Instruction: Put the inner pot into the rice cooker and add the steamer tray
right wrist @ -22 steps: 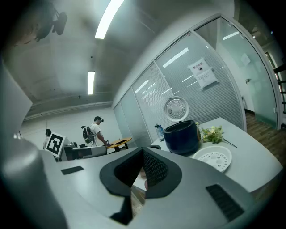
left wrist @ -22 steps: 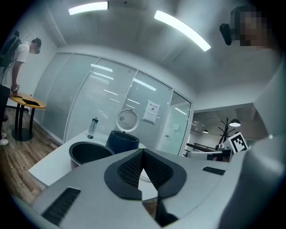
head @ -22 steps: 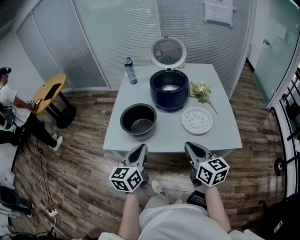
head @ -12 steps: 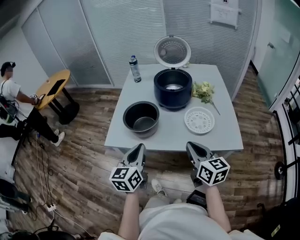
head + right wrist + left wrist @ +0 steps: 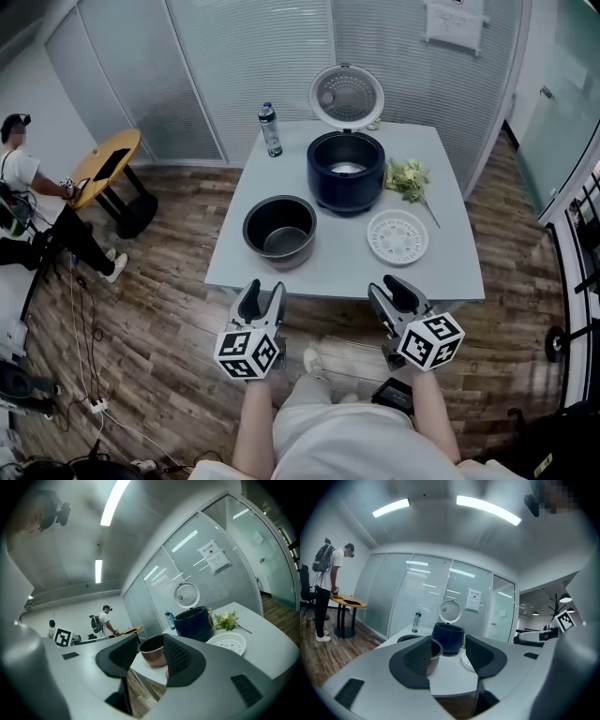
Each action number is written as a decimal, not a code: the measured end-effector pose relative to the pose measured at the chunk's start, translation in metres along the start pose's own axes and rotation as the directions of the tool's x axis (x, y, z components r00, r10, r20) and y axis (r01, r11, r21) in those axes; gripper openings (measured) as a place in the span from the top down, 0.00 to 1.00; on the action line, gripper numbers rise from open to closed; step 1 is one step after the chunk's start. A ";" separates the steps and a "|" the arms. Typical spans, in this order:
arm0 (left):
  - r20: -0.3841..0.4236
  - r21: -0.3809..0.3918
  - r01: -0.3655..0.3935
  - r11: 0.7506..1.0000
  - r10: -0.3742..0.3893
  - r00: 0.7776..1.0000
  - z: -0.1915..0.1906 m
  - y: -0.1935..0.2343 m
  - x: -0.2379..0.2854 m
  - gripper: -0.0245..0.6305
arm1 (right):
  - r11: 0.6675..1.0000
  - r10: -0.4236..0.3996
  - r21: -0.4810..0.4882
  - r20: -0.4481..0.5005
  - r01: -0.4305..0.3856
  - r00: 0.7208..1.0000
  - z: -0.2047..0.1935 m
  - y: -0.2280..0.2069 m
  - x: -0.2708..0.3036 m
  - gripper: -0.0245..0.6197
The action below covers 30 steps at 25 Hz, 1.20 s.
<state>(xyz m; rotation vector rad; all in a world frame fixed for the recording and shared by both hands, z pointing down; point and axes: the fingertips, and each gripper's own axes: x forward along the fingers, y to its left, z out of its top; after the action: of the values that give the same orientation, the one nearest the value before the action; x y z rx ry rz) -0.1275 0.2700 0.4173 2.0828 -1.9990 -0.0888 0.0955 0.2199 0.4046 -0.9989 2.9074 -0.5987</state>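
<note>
The pot (image 5: 278, 228) sits on the table (image 5: 441, 272), in front of the open cooker (image 5: 345, 172) and a bit to its left. The white tray (image 5: 397, 236) lies to the pot's right. My left gripper (image 5: 262, 292) and right gripper (image 5: 387, 286) hang off the table's near edge, jaws wide open, holding nothing. I think I should pinch the pot's rim on both sides and lift it level, so it drops straight into the cooker.
</note>
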 end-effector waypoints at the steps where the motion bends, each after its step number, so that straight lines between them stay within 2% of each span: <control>1: -0.003 0.002 -0.011 1.000 0.011 1.000 -0.001 0.003 0.001 0.63 | 1.000 -0.002 0.006 -0.004 0.002 1.000 -0.001 -0.002 0.003 0.69; 5: -0.004 0.001 -0.054 0.999 0.054 0.999 -0.003 0.022 0.010 0.63 | 1.000 -0.006 0.017 -0.028 0.006 1.000 -0.007 -0.010 0.020 0.69; 9: -0.024 -0.032 -0.070 0.997 0.069 0.997 -0.008 0.044 0.031 0.63 | 0.999 -0.004 0.034 -0.065 0.006 0.998 -0.013 -0.021 0.049 0.69; 14: -0.067 -0.073 -0.104 0.992 0.100 0.993 -0.020 0.083 0.064 0.64 | 0.998 0.017 0.063 -0.139 -0.008 0.990 -0.029 -0.034 0.106 0.69; 19: -0.123 -0.112 -0.137 0.984 0.123 0.985 -0.029 0.142 0.107 0.65 | 0.995 0.030 0.103 -0.216 -0.008 0.976 -0.048 -0.048 0.177 0.69; 24: -0.184 -0.144 -0.154 0.978 0.127 0.975 -0.043 0.187 0.147 0.65 | 0.991 -0.009 0.123 -0.272 0.045 0.962 -0.060 -0.069 0.228 0.70; 30: -0.244 -0.175 -0.149 0.973 0.104 0.964 -0.063 0.214 0.185 0.65 | 0.986 -0.046 0.138 -0.327 0.096 0.944 -0.074 -0.090 0.267 0.70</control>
<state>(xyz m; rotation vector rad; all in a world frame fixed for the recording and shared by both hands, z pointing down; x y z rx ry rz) -0.3123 0.0903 0.5500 1.7546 -1.8945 -0.0118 -0.0742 0.0224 0.5358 -1.0813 3.0436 -1.0673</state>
